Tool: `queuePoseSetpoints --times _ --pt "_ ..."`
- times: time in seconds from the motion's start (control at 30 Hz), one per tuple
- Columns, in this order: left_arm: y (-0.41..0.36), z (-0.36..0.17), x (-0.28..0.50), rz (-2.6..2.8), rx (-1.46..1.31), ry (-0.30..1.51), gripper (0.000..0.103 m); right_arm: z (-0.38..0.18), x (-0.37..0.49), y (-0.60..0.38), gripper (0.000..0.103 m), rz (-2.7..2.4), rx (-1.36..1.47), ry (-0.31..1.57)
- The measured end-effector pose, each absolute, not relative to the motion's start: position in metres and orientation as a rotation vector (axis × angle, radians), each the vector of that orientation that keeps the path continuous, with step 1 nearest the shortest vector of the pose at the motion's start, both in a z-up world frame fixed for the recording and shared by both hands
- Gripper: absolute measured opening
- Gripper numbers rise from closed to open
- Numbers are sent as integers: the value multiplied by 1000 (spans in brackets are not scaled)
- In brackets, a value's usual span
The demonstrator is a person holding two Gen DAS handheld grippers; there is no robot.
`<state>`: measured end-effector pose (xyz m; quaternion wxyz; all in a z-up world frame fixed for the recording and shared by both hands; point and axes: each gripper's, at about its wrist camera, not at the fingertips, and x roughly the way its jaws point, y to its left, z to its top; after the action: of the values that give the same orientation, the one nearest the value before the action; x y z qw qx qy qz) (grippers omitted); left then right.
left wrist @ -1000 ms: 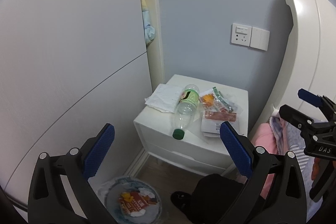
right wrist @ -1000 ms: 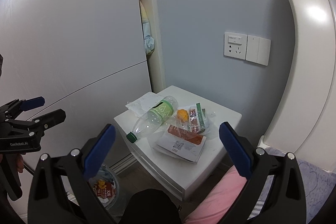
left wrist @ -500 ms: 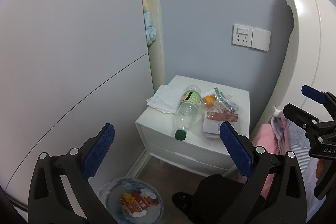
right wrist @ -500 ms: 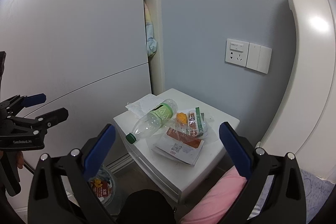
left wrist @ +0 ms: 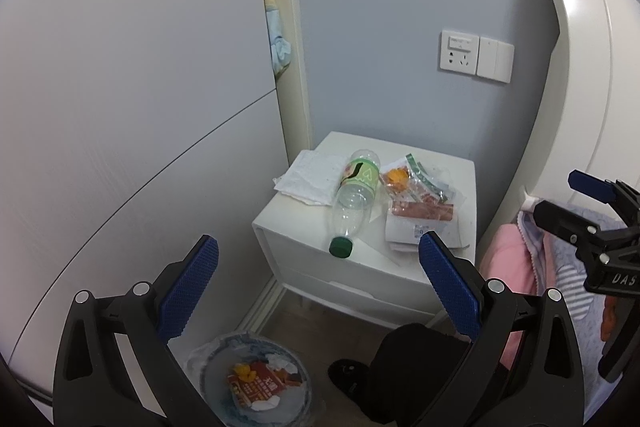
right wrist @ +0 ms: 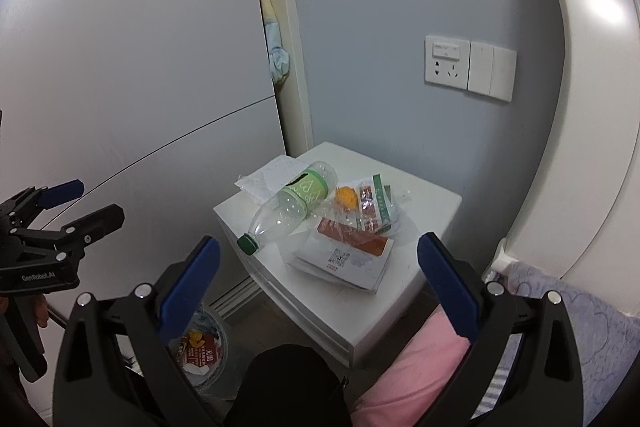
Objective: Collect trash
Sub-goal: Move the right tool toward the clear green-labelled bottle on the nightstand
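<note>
- Trash sits on white nightstand [left wrist: 460,183], left wrist view: empty plastic bottle [left wrist: 354,197] on its side, green cap toward front edge, tissue [left wrist: 310,177] just left, snack wrappers [left wrist: 418,199] right. Left gripper [left wrist: 316,273] spread wide, empty. Lined trash bin [left wrist: 256,385] on floor below.
- Right wrist view: same pile, bottle [right wrist: 290,209] overlapping tissue. Right gripper [right wrist: 318,275] wide apart, empty, well short of nightstand [right wrist: 432,207].

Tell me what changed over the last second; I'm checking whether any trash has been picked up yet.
Nothing was picked up. Both views drifted slightly, so both hand-held tools shifted a little. The left tool and right tool stay open and empty. The plastic bottle, tissue and snack wrappers lie unmoved on the nightstand; the bin looks the same.
</note>
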<state>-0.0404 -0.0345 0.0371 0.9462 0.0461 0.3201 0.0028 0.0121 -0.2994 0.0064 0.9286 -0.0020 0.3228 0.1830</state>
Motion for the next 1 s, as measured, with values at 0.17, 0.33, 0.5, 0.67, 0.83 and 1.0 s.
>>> queuePoseSetpoints --times 0.17,0.33,0.5,0.67,0.83,1.0 --pt "-32 31 -36 -8 87 670 97 1 16 -309 96 365 50 698" --pt "-37 26 -31 -22 104 679 97 -3 20 -318 96 346 81 717" --pt "-38 18 -23 -37 101 707 97 -9 26 -321 96 345 94 721" --pt "-43 2 -10 -30 138 756 97 -25 43 -326 96 360 138 755" --pt "-47 -20 13 -41 201 810 97 -34 80 -325 96 356 219 890" --pt "-43 -34 39 -62 201 863 97 -30 129 -317 96 434 318 980"
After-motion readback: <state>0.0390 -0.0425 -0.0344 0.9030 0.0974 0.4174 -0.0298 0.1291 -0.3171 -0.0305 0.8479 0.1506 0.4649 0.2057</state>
